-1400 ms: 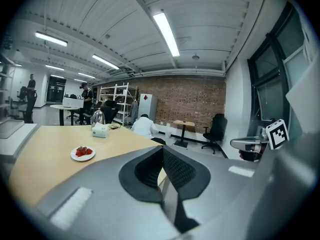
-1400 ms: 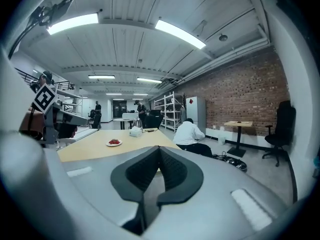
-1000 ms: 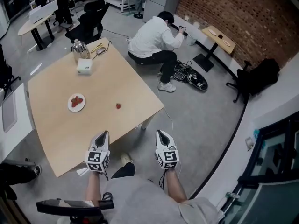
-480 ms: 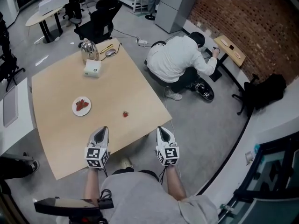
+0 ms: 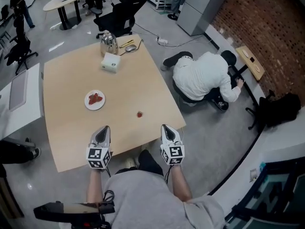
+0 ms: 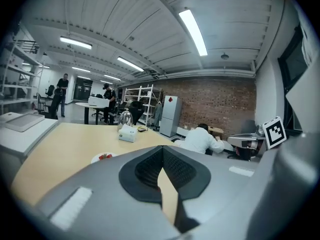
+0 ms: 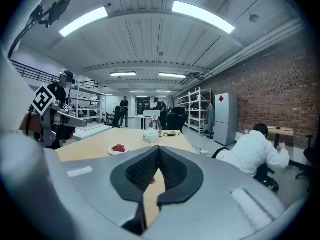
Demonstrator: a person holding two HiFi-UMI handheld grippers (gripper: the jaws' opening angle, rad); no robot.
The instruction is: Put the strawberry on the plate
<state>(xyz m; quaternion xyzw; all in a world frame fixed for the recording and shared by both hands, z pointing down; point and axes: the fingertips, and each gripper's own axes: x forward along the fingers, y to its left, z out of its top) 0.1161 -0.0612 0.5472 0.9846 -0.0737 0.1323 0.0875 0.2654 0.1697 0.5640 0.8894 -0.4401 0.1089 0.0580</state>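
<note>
The left gripper (image 5: pixel 105 129) and right gripper (image 5: pixel 164 128) are both pinched shut, tip to tip, on nothing. The strawberry (image 5: pixel 139 114) lies on the table (image 5: pixel 66 75) just ahead of the right fingers and slightly inward. The plate (image 5: pixel 90 105) — apparently carrying red fruit — sits farther beyond the left tips.

Plate (image 5: pixel 95 100) set left of the desk's (image 5: pixel 71 80) middle, strawberry (image 5: pixel 139 114) laid to its right nearer the near edge, box (image 5: pixel 110 62) and kettle (image 5: pixel 108 43) placed by the far edge.

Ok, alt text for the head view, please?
From above, a lone strawberry lies on a wooden table, right of a white plate holding red fruit. The left hand-held gripper and right hand-held gripper hang at the table's near edge, both empty. A person in white crouches on the floor.
</note>
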